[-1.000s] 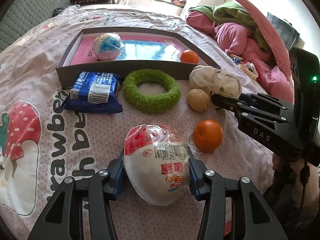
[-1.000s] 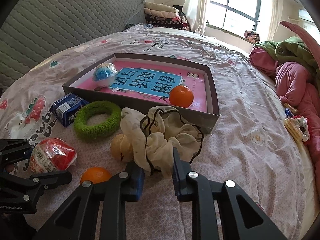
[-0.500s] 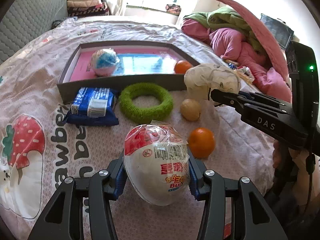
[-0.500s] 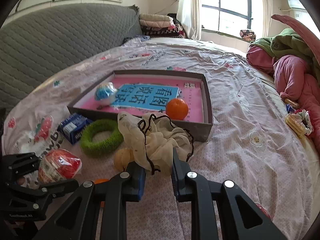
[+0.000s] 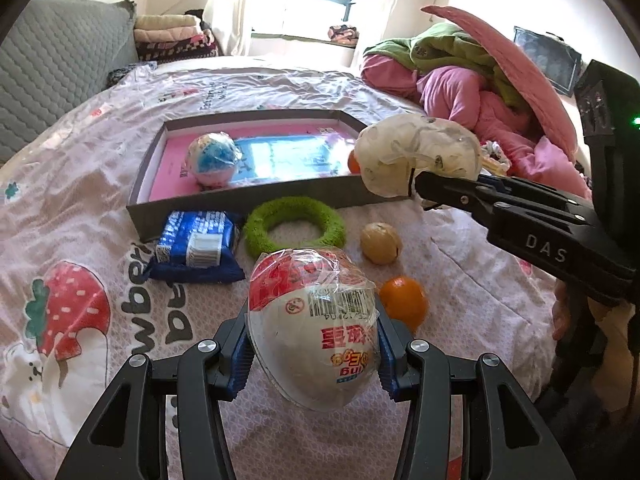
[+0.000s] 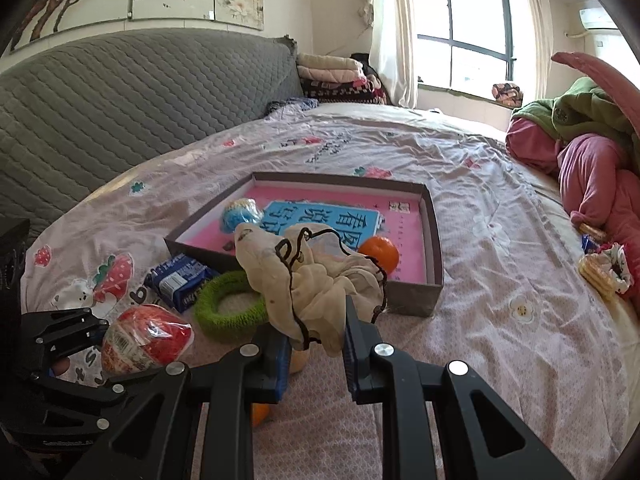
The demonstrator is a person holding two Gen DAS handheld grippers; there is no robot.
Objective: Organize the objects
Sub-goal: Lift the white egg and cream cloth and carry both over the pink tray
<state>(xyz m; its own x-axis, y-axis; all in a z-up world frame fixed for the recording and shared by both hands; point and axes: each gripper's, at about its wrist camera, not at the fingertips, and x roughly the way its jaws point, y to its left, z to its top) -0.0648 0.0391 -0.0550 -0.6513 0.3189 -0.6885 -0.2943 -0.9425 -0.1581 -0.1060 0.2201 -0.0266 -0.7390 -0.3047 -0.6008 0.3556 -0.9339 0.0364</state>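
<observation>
The gray box (image 5: 248,196) with the pink floor sits on the bed (image 6: 500,240), and it looks like the place where the loose things should go. A blue and white ball in plastic wrap (image 5: 214,156) and an orange (image 6: 378,254) already lie inside the box.

The right gripper (image 6: 316,350) pinches a crumpled cream cloth bag with a dark string (image 6: 308,280). It holds the bag up in the air, just in front of the near wall of the box, most likely so it can go over that wall and drop in.

The left gripper (image 5: 314,356) squeezes a wrapped egg-shaped treat, red on top and white below (image 5: 314,328). The treat is held off the bed, well in front of the box. It probably goes into the box next.

More things lie on the bed in front of the box. A blue snack pack (image 5: 196,246) and a fuzzy green ring (image 5: 294,224) lie just beside the near wall. A small tan ball (image 5: 380,242) and a second orange (image 5: 404,302) lie a bit farther from it. They likely need to go in too.

Away from the box, pink and green clothes (image 5: 460,76) are piled at the side of the bed.
</observation>
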